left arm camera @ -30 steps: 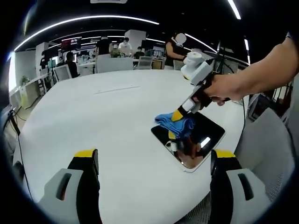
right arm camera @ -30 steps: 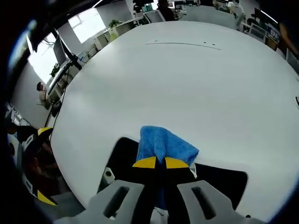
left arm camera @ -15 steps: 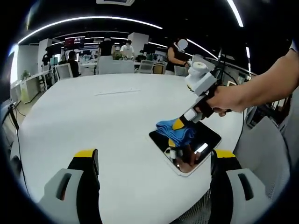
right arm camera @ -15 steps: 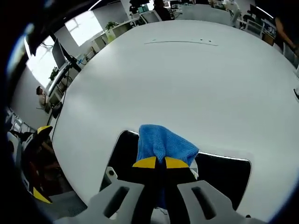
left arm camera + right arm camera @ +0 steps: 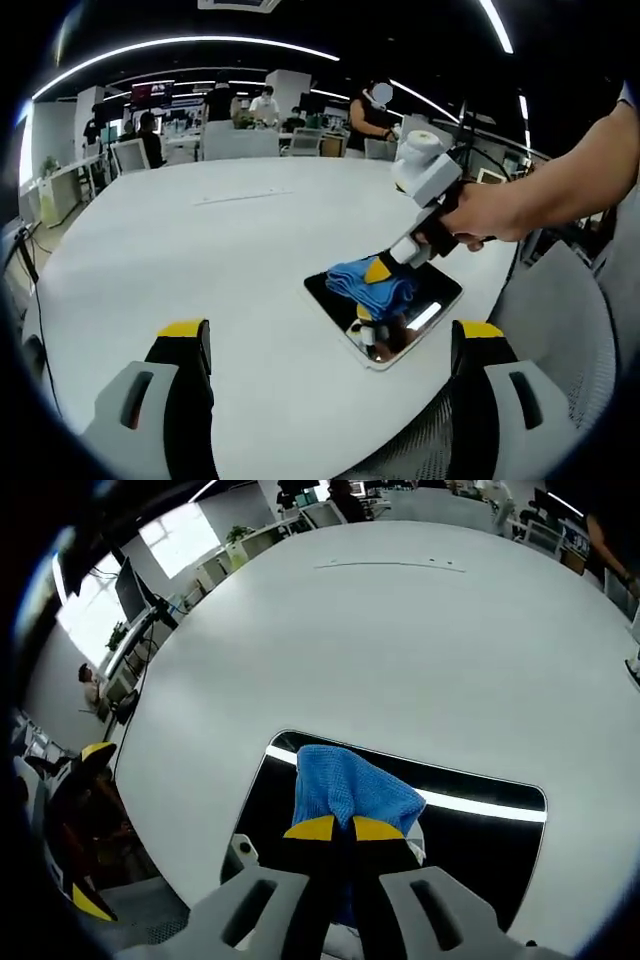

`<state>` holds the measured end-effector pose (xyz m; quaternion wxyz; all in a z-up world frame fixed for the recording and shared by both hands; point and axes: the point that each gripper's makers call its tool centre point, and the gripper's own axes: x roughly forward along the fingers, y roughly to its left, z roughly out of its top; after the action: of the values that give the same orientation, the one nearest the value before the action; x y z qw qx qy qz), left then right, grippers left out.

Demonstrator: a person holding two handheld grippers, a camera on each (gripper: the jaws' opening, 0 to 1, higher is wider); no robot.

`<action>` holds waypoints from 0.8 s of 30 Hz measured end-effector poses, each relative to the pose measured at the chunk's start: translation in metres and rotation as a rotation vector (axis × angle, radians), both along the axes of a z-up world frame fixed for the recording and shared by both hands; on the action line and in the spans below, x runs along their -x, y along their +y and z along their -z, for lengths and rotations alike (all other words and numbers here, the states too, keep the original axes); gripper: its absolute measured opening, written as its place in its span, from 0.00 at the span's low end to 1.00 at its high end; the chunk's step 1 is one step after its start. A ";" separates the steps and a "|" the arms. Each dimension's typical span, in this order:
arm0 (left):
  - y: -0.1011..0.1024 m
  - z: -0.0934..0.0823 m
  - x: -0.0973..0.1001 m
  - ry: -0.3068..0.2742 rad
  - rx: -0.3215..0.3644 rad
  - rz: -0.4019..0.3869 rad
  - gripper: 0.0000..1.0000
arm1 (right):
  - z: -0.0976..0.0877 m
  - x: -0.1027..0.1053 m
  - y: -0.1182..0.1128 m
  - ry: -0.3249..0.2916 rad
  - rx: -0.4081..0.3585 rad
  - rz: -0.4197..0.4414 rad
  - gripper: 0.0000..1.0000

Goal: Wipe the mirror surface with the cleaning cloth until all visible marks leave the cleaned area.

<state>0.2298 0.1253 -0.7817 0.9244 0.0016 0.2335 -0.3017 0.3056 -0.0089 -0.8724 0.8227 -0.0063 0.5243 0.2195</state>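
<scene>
A dark rectangular mirror (image 5: 385,305) (image 5: 480,840) with a white rim lies flat on the round white table (image 5: 180,250) (image 5: 400,650), near its right edge in the left gripper view. A blue cleaning cloth (image 5: 372,283) (image 5: 350,788) rests on the glass, and my right gripper (image 5: 338,830) (image 5: 378,271) is shut on it, held by a person's hand (image 5: 480,212). My left gripper (image 5: 325,345) stands open with nothing between its fingers, low over the table and short of the mirror.
Desks, monitors, chairs and several people stand beyond the table's far edge (image 5: 250,110). A mesh chair (image 5: 560,330) stands at the right. A thin seam (image 5: 240,196) crosses the table top. My left gripper (image 5: 80,830) appears at the left edge of the right gripper view.
My right gripper has slid the cloth farther onto the mirror, and more glass now lies beyond the cloth in the right gripper view. The left gripper stays open.
</scene>
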 end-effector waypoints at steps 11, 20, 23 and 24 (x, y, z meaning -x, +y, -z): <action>0.013 0.000 -0.001 -0.010 -0.040 -0.037 0.99 | -0.001 0.009 0.001 0.001 0.002 -0.002 0.00; 0.009 -0.002 -0.003 -0.011 -0.026 -0.038 0.99 | -0.002 0.013 0.000 0.007 0.000 0.006 0.00; 0.008 -0.002 -0.004 -0.011 -0.027 -0.037 0.99 | -0.002 0.015 -0.001 0.007 -0.008 0.024 0.00; 0.009 -0.002 -0.004 -0.011 -0.026 -0.038 0.99 | -0.002 0.017 -0.001 0.003 -0.011 0.030 0.00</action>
<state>0.2338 0.1343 -0.7800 0.9311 0.0111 0.2323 -0.2810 0.2889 -0.0096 -0.8707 0.8251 0.0064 0.5246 0.2098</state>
